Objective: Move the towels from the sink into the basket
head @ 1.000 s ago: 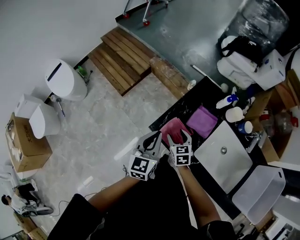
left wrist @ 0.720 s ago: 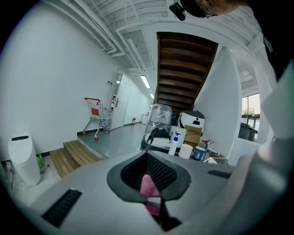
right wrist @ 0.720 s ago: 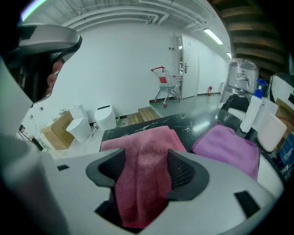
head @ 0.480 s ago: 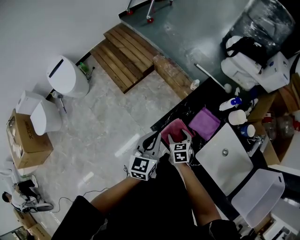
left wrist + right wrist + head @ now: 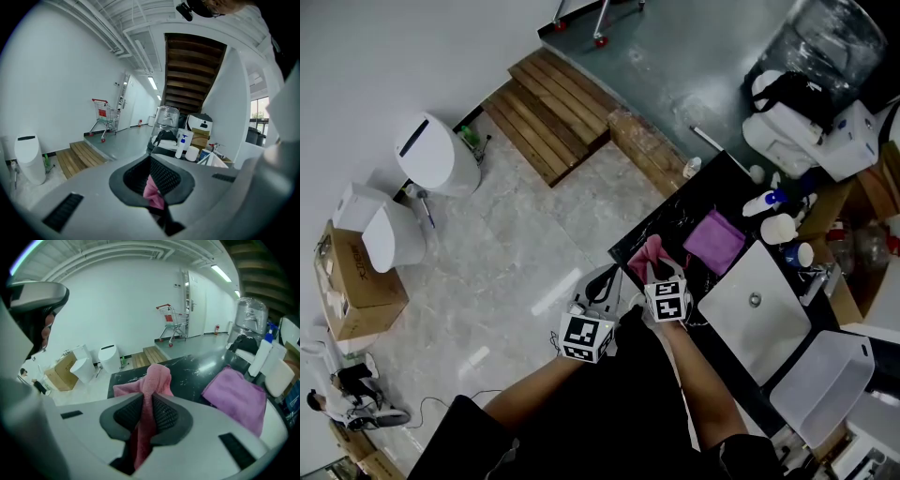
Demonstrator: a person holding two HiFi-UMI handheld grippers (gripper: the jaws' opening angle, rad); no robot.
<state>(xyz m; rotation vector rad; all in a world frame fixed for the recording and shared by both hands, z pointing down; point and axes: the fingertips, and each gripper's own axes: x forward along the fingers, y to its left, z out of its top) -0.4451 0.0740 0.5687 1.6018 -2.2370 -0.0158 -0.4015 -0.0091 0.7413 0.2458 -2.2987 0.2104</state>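
Observation:
A pink towel [image 5: 649, 251] lies bunched into a ridge on the black counter [image 5: 675, 214], left of the white sink [image 5: 755, 314]. My right gripper [image 5: 660, 273] is closing its jaws, and its pads press on a fold of the pink towel [image 5: 154, 378]. In the right gripper view that gripper [image 5: 149, 409] has cloth running down between its jaws. My left gripper [image 5: 609, 280] is beside it at the counter's edge. In its own view the left gripper [image 5: 155, 180] is shut with a bit of pink cloth [image 5: 152, 193] pinched. A purple towel [image 5: 717, 241] lies flat beyond. The translucent basket [image 5: 820, 389] stands at the lower right.
A spray bottle [image 5: 766, 202], a white jar [image 5: 776, 228] and a blue cup [image 5: 797, 254] stand behind the sink. A big water bottle [image 5: 825, 37] is at the back right. Wooden steps [image 5: 548, 112] and a white bin [image 5: 436, 155] stand on the floor to the left.
The pink towel lay flat a second ago; now it is gathered into a raised fold. My right jaws went from wide to closed on it. Both grippers stayed nearly in place.

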